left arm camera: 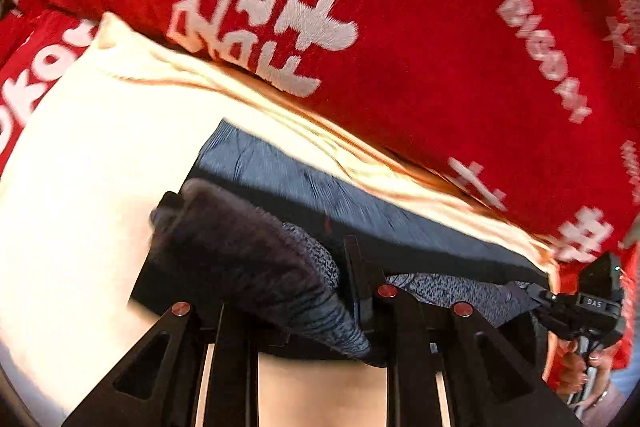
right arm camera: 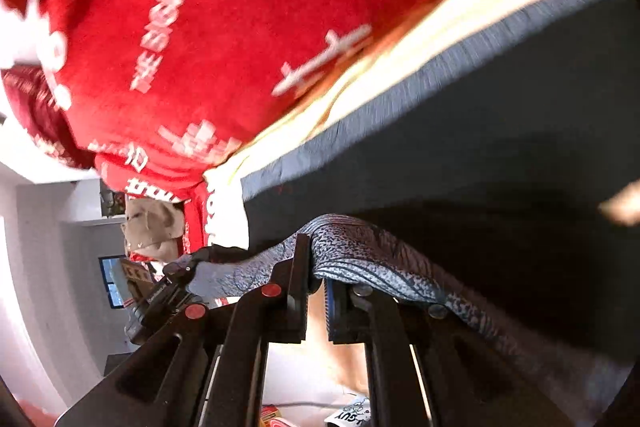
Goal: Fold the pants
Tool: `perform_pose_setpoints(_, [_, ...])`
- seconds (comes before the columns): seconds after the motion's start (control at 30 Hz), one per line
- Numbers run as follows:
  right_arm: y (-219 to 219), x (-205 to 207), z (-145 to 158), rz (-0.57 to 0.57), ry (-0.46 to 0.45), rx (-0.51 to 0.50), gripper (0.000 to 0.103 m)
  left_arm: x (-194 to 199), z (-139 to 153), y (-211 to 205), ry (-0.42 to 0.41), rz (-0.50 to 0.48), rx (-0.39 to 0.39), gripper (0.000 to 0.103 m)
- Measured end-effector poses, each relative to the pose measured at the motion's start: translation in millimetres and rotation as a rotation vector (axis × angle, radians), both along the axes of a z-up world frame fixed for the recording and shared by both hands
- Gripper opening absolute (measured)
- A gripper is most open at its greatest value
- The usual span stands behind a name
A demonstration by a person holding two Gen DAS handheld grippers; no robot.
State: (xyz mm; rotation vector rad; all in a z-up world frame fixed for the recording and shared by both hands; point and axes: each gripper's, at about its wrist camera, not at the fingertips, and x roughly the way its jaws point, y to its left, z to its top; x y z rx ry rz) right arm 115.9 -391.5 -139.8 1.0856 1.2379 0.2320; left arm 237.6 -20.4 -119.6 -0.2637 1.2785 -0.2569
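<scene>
The pants (left arm camera: 360,211) are dark blue-grey with a mottled waistband and lie on a cream sheet (left arm camera: 80,167). In the left wrist view my left gripper (left arm camera: 352,299) is shut on a bunched fold of the pants, which drapes over its left finger. In the right wrist view my right gripper (right arm camera: 318,279) is shut on the mottled edge of the pants (right arm camera: 360,251), and the dark cloth (right arm camera: 480,147) hangs stretched beyond it. The right gripper also shows at the far right of the left wrist view (left arm camera: 580,303), and the left one at the left of the right wrist view (right arm camera: 172,287).
A red blanket (left arm camera: 400,27) with white lettering lies bunched along the far side of the sheet; it also fills the upper left of the right wrist view (right arm camera: 220,27). A plush toy (right arm camera: 152,227) and white room walls (right arm camera: 40,267) show at the left.
</scene>
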Motion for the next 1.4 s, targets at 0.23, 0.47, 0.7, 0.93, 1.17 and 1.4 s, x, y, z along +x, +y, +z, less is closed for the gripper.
perform_pose_setpoints(0.23, [-4.9, 73.3, -89.2, 0.044, 0.102, -0.059, 0.010, 41.9, -72.8, -16.8, 0.042, 0.052, 0.109, 0.023])
perform_pose_setpoints(0.47, [-9.5, 61.6, -58.8, 0.079, 0.054, -0.070, 0.046, 23.6, -20.4, -7.1, 0.015, 0.016, 0.080, 0.027])
perform_pose_setpoints(0.7, [31.9, 42.9, 2.4, 0.186, -0.109, -0.100, 0.049, 5.3, 18.0, 0.6, -0.094, 0.056, 0.168, 0.070])
perform_pose_setpoints(0.93, [83.5, 76.1, -31.8, 0.350, -0.081, -0.219, 0.049, 17.1, -29.7, -9.8, -0.043, -0.010, 0.304, 0.070])
perform_pose_setpoints(1.17, [50.4, 101.9, -53.2, 0.224, -0.016, -0.308, 0.032, 15.8, -65.5, -24.3, 0.016, 0.002, 0.426, 0.077])
perform_pose_setpoints(1.4, [1.9, 32.9, -11.4, 0.108, -0.057, -0.250, 0.051, -30.1, -26.9, -53.2, 0.014, -0.171, 0.419, 0.077])
